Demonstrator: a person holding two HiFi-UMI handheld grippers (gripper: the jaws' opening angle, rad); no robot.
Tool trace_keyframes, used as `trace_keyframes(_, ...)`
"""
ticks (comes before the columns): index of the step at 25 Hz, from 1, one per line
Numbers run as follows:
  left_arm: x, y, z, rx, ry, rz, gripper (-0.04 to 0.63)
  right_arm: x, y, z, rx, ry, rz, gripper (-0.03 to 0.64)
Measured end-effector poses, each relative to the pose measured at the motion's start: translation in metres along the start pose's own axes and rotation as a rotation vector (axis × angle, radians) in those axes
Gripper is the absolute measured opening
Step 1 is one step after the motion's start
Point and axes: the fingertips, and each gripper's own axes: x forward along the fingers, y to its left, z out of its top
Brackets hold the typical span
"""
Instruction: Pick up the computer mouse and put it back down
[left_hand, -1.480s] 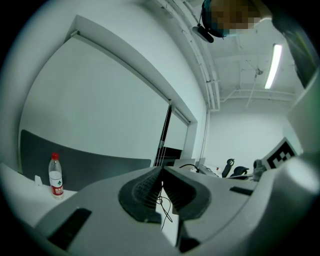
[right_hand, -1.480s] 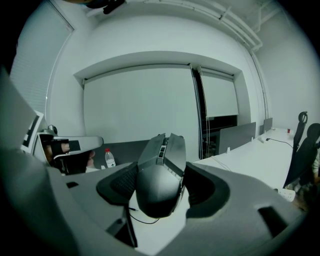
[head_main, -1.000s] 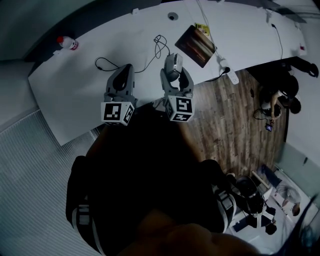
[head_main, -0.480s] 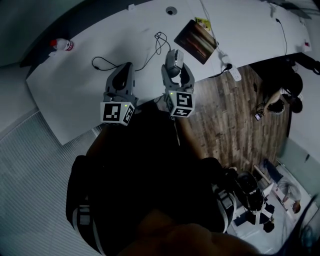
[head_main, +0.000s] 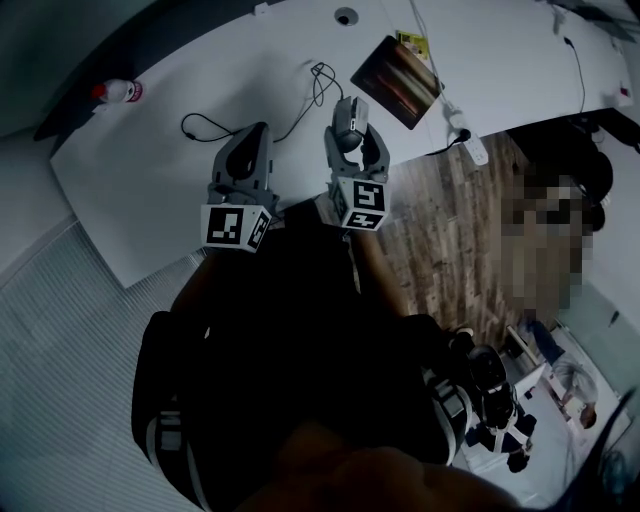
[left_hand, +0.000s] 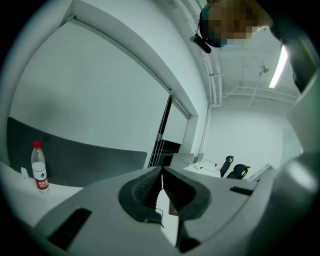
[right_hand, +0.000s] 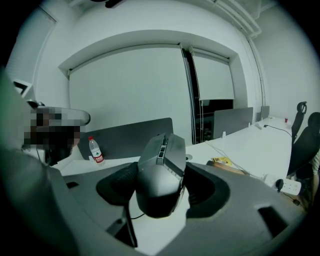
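Head view: the right gripper holds the computer mouse over the white table, with the left gripper just beside it. Left gripper view: the jaws are pressed together, empty. Right gripper view: the jaws pinch the grey mouse by its sides, nose tilted up, above the tabletop.

Left gripper and right gripper: grey moulded bodies, smooth and rounded. Each carries a white cube at its near end, left cube and right cube, printed with black square markers. Gripping pads black, finely ribbed, curved. Person's clothing dark throughout
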Motion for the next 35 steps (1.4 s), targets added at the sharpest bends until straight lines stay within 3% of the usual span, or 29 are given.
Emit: trace_keyframes(35, 0.050, 0.006, -0.031, -0.015, 0.070, -0.008, 0.006, 0.087, -0.050, -0.120, 0.028, 0.234, -0.059, 0.281)
